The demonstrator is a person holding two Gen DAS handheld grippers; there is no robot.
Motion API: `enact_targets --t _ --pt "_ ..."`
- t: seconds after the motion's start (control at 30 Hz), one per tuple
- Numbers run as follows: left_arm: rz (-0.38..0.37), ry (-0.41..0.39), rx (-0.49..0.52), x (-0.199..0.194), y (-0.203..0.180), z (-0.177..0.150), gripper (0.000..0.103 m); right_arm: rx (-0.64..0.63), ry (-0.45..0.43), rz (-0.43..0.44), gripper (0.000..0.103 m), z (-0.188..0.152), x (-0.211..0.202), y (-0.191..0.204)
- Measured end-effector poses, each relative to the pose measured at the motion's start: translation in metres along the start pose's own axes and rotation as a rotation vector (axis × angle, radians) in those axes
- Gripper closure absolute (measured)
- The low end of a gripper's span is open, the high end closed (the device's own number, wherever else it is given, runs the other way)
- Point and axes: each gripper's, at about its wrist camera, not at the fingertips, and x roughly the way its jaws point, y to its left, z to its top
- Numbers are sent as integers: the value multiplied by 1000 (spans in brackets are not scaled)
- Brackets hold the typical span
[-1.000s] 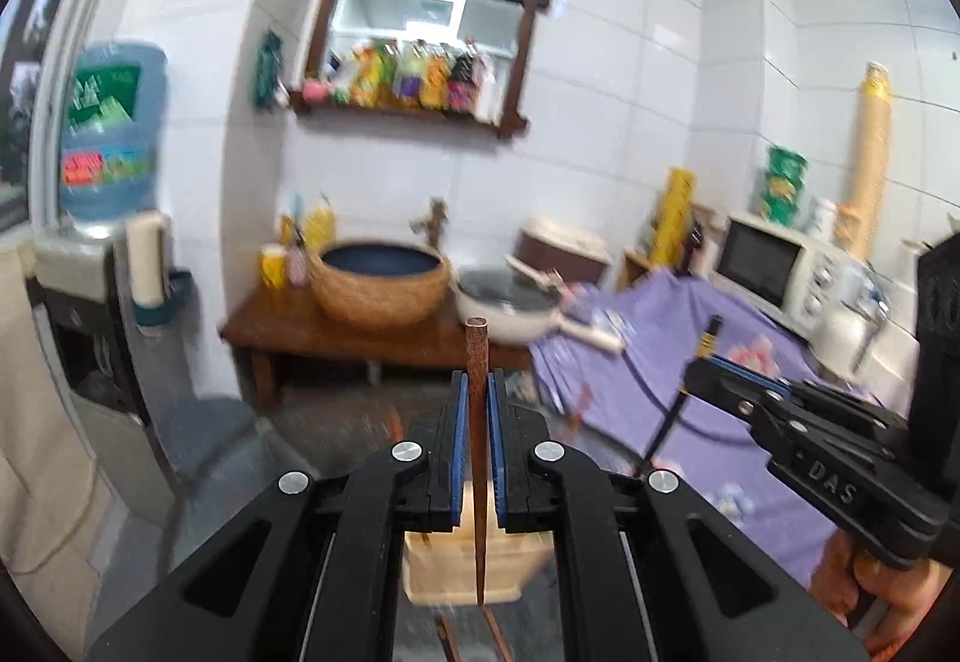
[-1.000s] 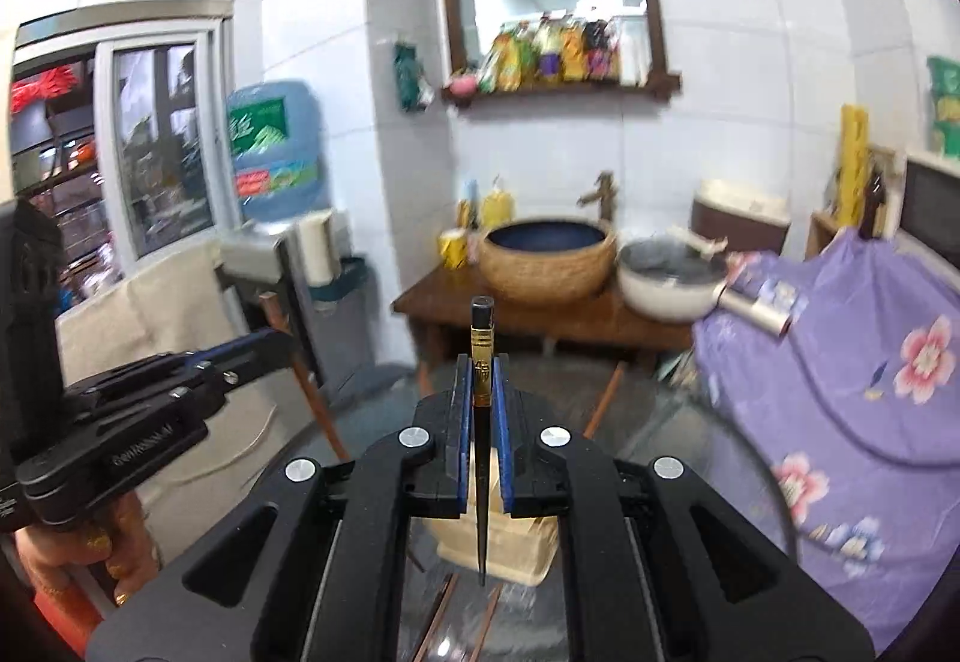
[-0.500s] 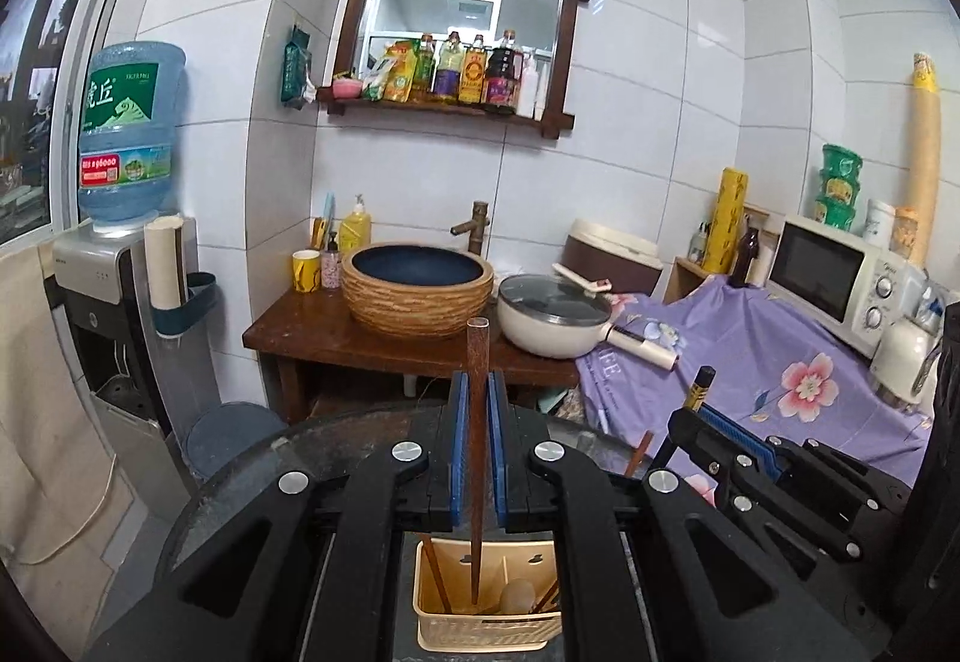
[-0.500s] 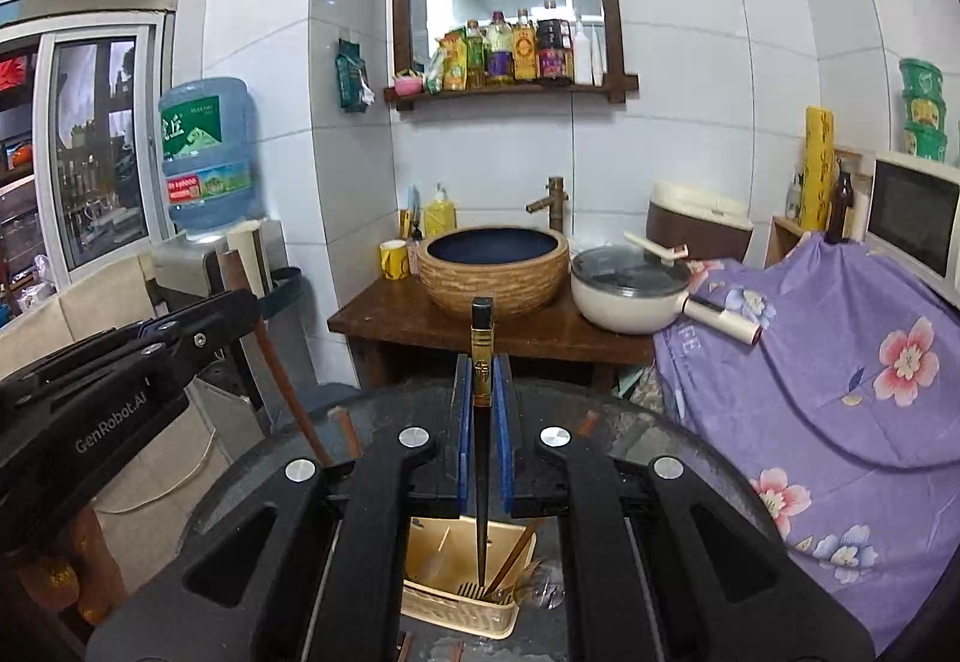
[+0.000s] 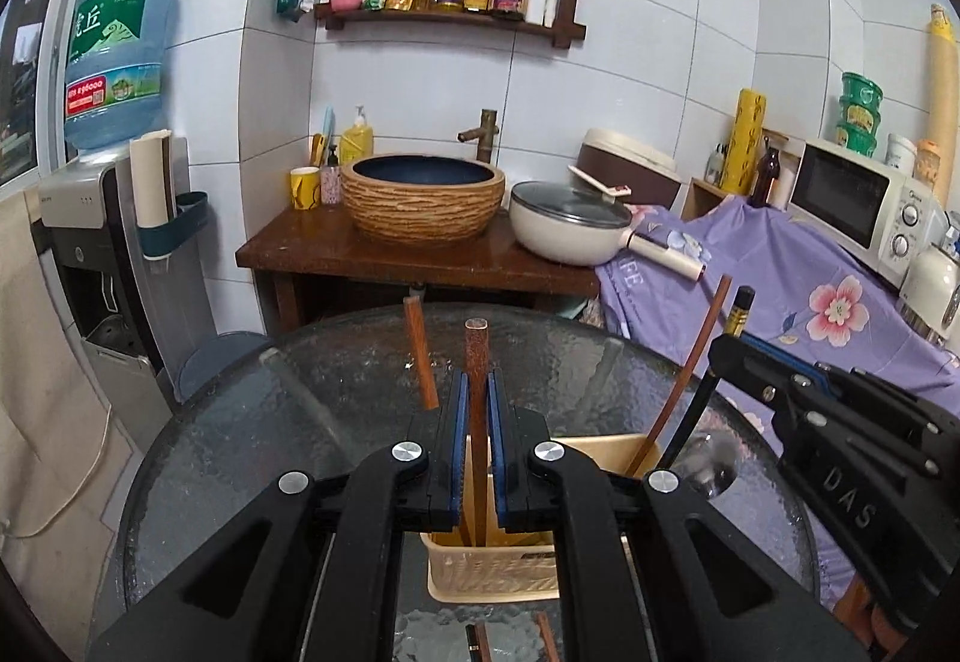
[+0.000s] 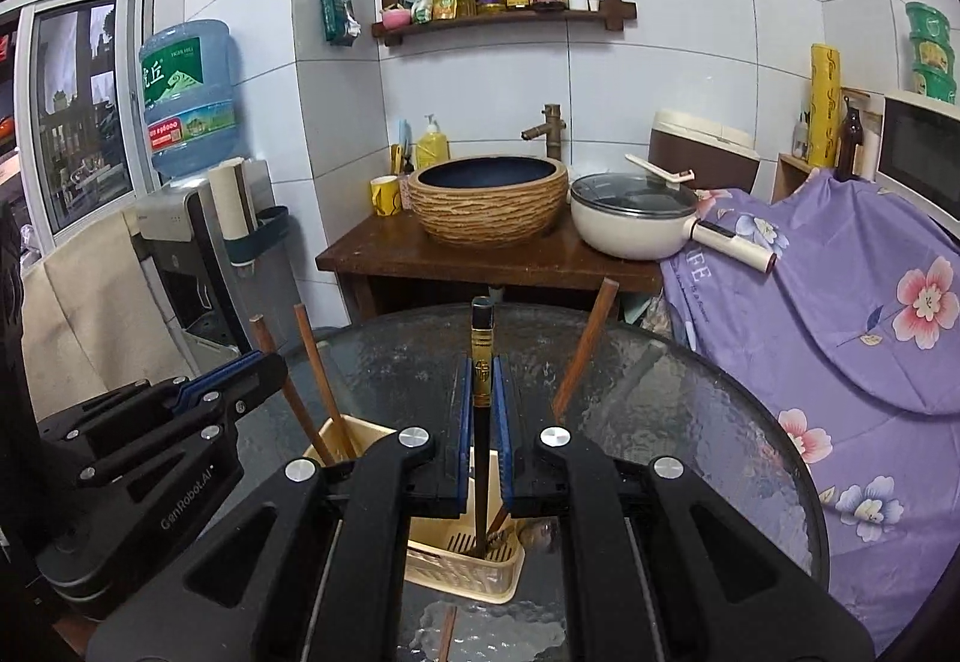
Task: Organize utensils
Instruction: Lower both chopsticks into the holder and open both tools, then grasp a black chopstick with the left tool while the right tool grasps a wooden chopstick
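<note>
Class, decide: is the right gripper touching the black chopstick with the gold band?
Touching. The right wrist view shows the right gripper with its blue pads pressed against both sides of the black chopstick with the gold band, which stands upright over the beige plastic basket.

Domestic kitchen, white-tiled walls. Evidence: wooden wall shelf (image 5: 456, 17) stocked with sauce and oil bottles; basin sink (image 5: 423, 200) with faucet on a wooden stand; lidded pan (image 5: 570, 230); rice cooker (image 5: 630, 164); microwave (image 5: 864, 203); water dispenser (image 5: 114, 62) with blue jug; round glass bench (image 5: 300, 422) bearing a utensil basket (image 5: 492, 566).
</note>
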Motion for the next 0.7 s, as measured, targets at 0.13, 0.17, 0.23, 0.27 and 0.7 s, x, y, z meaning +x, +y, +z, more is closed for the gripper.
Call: enact_targets --t 0.13,0.17,0.23,0.27,0.7 --pt "0 3 16 2 0 -6 96 -5 8 -2 95 -6 6 0" --pt "2 -1 24 2 0 -6 96 -8 4 -4 95 -6 6 0" --pt "3 -4 43 1 -3 -8 96 -15 2 0 95 -7 5 1" --pt "0 -3 46 0 -3 -8 96 -21 3 2 95 -7 4 1" --pt "-52 -42 22 -46 13 -40 38 -82 -85 19 44 -34 -59 7"
